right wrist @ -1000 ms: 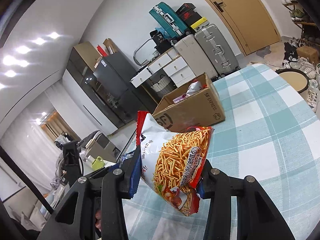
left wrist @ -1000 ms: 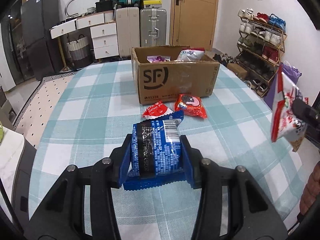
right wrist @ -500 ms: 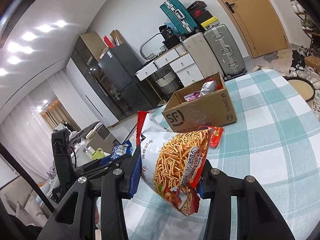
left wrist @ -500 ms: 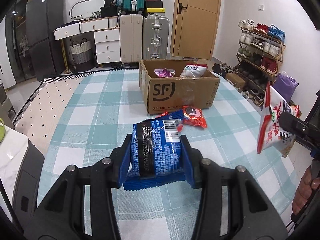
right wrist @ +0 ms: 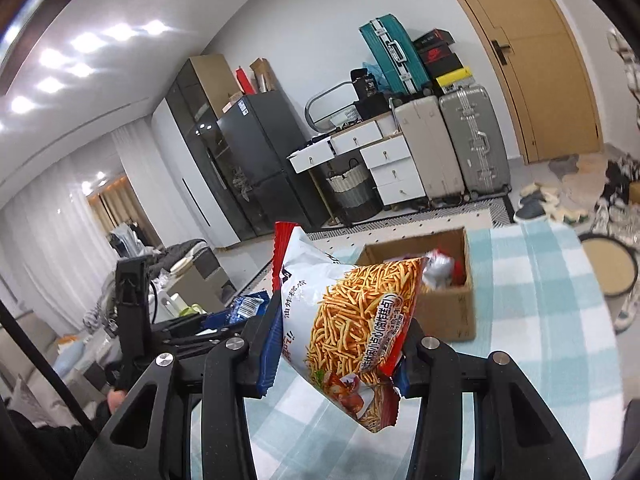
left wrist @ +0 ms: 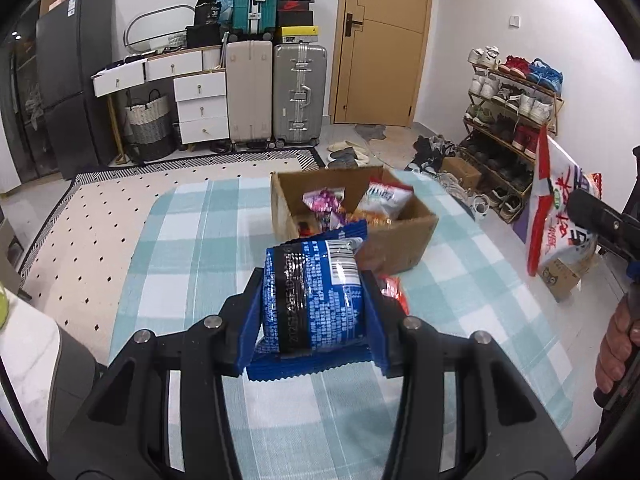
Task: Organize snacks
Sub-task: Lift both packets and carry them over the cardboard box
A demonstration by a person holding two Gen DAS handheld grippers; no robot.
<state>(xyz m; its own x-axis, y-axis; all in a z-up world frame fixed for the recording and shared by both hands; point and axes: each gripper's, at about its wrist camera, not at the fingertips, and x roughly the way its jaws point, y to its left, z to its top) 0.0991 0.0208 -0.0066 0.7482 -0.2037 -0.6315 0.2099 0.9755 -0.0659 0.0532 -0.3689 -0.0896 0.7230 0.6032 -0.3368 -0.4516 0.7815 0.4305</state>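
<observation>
You had raised both grippers off the table (left wrist: pixel 192 232) since a second before, left gripper (left wrist: pixel 314 312) clenched on the blue packet (left wrist: pixel 316 296), right gripper (right wrist: pixel 340 344) grasping the noodle-snack bag (right wrist: pixel 352 320), both short of the cardboard box (left wrist: pixel 400 240), so deposit looked next.

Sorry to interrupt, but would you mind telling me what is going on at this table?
A person is sorting snacks with two handheld grippers. The left gripper is shut on a blue snack packet, the right gripper on a bag of fried sticks. Both hang above the checked tablecloth, near a partly filled cardboard box.
</observation>
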